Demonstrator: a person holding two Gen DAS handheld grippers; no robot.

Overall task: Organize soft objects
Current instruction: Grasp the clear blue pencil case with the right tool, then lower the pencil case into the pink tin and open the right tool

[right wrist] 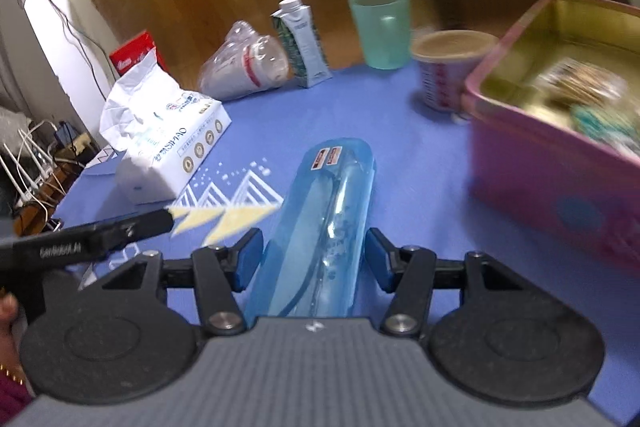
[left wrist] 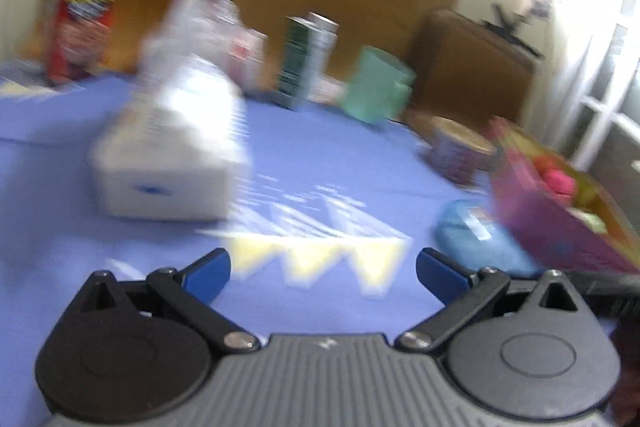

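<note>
A light blue soft packet (right wrist: 324, 219) in clear wrap lies on the blue tablecloth, between the fingers of my right gripper (right wrist: 314, 261). The jaws stand on both sides of it; I cannot tell whether the pads touch it. The same packet (left wrist: 480, 239) shows at the right of the blurred left wrist view. My left gripper (left wrist: 323, 273) is open and empty above the cloth. A white tissue pack (right wrist: 168, 151) lies to the left, also in the left wrist view (left wrist: 172, 155). A pink tin box (right wrist: 560, 131) with small items stands at the right.
Along the back stand a red box (left wrist: 84, 11), a crumpled clear plastic bag (right wrist: 244, 63), a drink carton (right wrist: 304, 43), a green cup (right wrist: 382, 27) and a lidded paper cup (right wrist: 448, 67). A wooden board is behind them. Cables hang at the left edge.
</note>
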